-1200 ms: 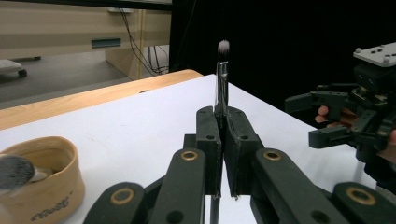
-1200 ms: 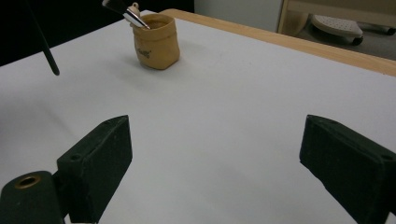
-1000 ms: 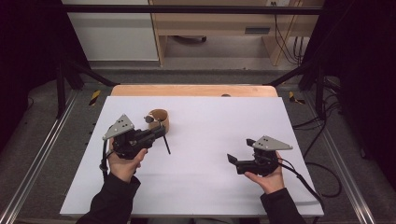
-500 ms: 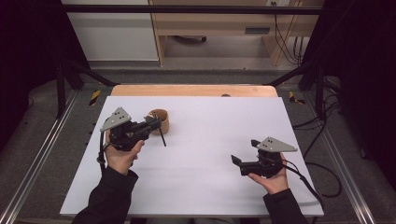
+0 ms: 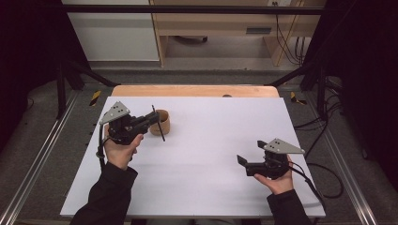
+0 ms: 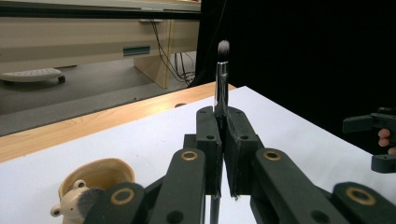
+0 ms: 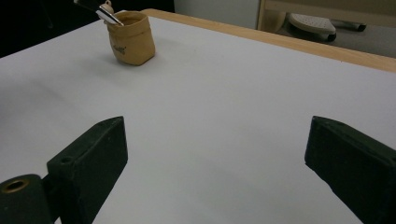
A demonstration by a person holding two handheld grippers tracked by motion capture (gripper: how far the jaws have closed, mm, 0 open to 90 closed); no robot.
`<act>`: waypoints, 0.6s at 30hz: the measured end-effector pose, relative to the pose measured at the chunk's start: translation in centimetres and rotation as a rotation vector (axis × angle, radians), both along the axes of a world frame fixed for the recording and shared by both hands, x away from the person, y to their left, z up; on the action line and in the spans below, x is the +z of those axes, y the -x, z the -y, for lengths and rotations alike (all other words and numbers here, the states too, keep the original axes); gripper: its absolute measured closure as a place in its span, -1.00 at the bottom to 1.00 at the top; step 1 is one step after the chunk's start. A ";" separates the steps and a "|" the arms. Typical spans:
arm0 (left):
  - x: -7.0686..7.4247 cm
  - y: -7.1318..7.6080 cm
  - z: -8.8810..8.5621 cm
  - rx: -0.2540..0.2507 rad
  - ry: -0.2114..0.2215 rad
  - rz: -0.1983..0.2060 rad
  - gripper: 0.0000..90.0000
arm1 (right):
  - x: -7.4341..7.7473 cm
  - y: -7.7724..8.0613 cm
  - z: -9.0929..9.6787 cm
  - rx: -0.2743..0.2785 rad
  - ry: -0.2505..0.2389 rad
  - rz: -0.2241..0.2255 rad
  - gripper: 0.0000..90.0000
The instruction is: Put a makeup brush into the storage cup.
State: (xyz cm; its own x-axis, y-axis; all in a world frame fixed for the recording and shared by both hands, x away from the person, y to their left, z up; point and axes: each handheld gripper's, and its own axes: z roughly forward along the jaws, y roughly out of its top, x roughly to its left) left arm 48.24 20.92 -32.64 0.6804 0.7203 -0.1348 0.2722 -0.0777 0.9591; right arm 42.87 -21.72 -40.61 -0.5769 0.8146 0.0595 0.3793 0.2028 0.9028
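While clamped on a makeup brush (image 6: 222,74), left hand-held gripper (image 5: 149,119) above white tabletop (image 5: 206,154) (right (image 5: 242,161) wide open).

Slim makeup brush (image 6: 221,88) with black handle, silver ferrule, pale bristle tip standing upright, clamped mid-handle in left gripper (image 6: 223,154), lifted above tabletop (image 5: 211,140); tan ceramic cup (image 5: 161,122) with small animal figure sitting upright just beside it, second brush's dark bristles (image 6: 86,197) resting at cup rim

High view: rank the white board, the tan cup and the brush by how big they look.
1. White board, by far the largest.
2. Tan cup.
3. Brush: longer than the cup but far thinner.
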 end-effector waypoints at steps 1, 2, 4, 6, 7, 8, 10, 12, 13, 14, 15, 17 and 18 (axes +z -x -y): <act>0.0 -0.1 0.0 0.002 -0.003 0.001 0.89 | -0.1 0.0 0.1 0.003 0.002 0.000 -0.86; 0.1 -0.3 0.0 0.006 -0.002 -0.001 0.89 | -0.1 0.0 0.1 0.001 0.000 -0.003 -0.86; 0.1 -0.5 -0.1 0.011 -0.004 -0.002 0.89 | -0.2 0.0 0.2 -0.002 -0.002 -0.008 -0.87; 0.2 -0.7 -0.1 0.015 -0.004 -0.002 0.89 | -0.2 0.0 0.3 -0.007 -0.007 -0.006 -0.87; 0.2 -0.7 -0.1 0.015 -0.004 -0.002 0.89 | -0.2 0.1 0.4 -0.009 -0.009 -0.005 -0.87; 0.2 -0.8 -0.2 0.018 -0.003 -0.002 0.89 | -0.2 0.1 0.4 -0.009 -0.009 -0.005 -0.87; 0.3 -1.0 -0.2 0.025 -0.006 -0.001 0.89 | -0.2 0.1 0.6 -0.009 -0.011 0.001 -0.87; 0.3 -1.1 -0.2 0.027 -0.012 0.000 0.89 | -0.2 0.1 0.7 -0.012 -0.016 -0.001 -0.88; 0.3 -1.1 -0.2 0.027 -0.012 0.000 0.90 | -0.2 0.2 0.8 -0.017 -0.016 0.000 -0.88; 0.4 -1.2 -0.2 0.028 -0.010 0.002 0.90 | -0.2 0.2 0.8 -0.017 -0.016 0.000 -0.88; 0.4 -1.2 -0.3 0.031 -0.009 0.003 0.90 | -0.2 0.2 0.9 -0.020 -0.019 -0.001 -0.88; 0.4 -1.3 -0.3 0.032 -0.008 0.003 0.89 | -0.3 0.2 1.0 -0.021 -0.021 -0.003 -0.88; 0.5 -1.5 -0.3 0.035 -0.009 0.004 0.89 | -0.3 0.2 1.1 -0.025 -0.021 -0.004 -0.87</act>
State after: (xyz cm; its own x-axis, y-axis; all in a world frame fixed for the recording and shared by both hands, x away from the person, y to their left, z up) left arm 49.71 21.26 -32.16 0.6555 0.7448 -0.1250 0.2707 -0.0772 0.9596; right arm 42.65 -22.84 -40.91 -0.5559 0.8275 0.0788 0.3873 0.1739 0.9054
